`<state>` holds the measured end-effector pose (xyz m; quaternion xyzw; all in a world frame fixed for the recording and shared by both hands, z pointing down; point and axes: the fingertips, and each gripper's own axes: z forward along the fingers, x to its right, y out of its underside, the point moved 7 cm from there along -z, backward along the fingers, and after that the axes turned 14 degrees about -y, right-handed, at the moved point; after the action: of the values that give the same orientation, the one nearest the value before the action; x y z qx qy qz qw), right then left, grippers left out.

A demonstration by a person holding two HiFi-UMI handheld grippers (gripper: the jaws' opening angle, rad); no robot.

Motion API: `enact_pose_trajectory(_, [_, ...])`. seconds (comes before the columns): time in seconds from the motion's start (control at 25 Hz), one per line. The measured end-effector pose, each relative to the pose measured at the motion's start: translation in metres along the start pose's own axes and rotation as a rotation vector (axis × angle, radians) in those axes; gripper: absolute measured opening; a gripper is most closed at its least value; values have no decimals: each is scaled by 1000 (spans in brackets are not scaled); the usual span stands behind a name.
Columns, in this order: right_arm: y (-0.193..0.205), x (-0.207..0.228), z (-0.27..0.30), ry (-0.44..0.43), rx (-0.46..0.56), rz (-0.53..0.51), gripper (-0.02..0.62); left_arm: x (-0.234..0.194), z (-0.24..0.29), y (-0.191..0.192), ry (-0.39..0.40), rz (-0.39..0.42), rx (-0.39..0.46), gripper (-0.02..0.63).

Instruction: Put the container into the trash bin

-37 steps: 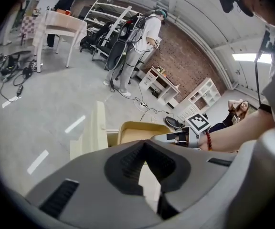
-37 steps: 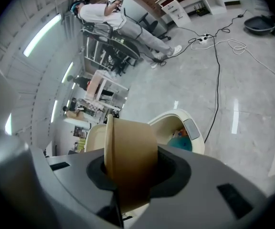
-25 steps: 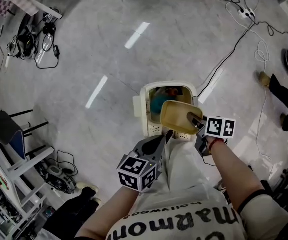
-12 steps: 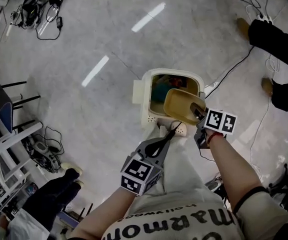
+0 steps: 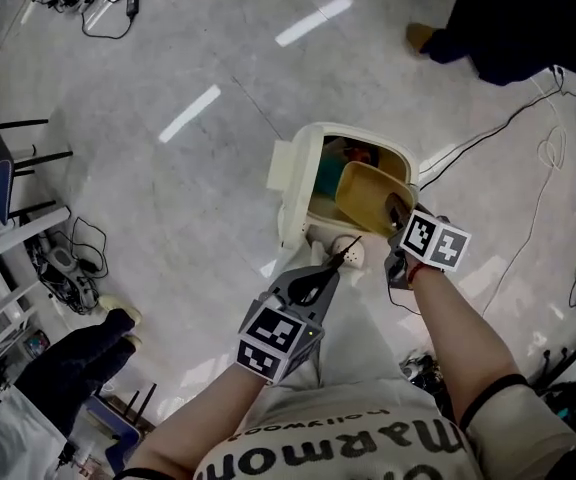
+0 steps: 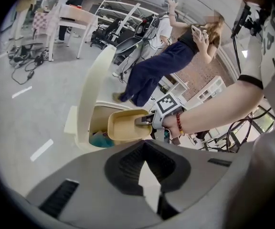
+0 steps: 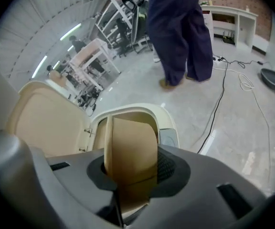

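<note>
Gripping a tan container (image 7: 130,142) in the right claw (image 7: 128,185), jaws pressed on its near edge. In the head view, held tilted by that claw (image 5: 398,215), at 11 o'clock of its marker cube. Container (image 5: 366,196) over the 3 o'clock side of the open mouth of the cream trash bin (image 5: 290,193). Cannot tell whether lowered past the rim.

With the left claw (image 5: 341,258), nothing held: jaws together to a point, hovering at 6 o'clock of the bin and apart from it. Same closed tips (image 6: 144,144) in the left gripper view, container (image 6: 125,126) just beyond at 12 o'clock.

Inside the bin, something teal (image 5: 324,183). Lid (image 6: 95,75) raised upright on the bin's 9 o'clock side. At 1 o'clock, well apart, a person in dark trousers (image 5: 513,23) standing on the grey floor (image 5: 168,218).
</note>
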<state>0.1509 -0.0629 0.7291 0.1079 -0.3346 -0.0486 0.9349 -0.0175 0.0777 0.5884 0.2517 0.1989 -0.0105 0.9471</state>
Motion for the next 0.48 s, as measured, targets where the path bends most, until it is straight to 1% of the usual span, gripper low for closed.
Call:
enact_pose_trajectory(0.08, [-2,-2,4,24,-36,-45,107,-1,1,-1,-1,-7,5,-12])
enact_pose_trajectory(0.24, [-6,-11,13,57,-106,-191,107,-7,4,0,-6,-11,6,-12])
enact_pose_trajectory(0.36, [-5,-18,22,81,-160,-277,107,-14,4,3,-17,-33,9,-12])
enact_pose_trajectory(0.48, [-7,-24,28,131,-200,-352,107,-19,2,7,-25,-50,13,-12])
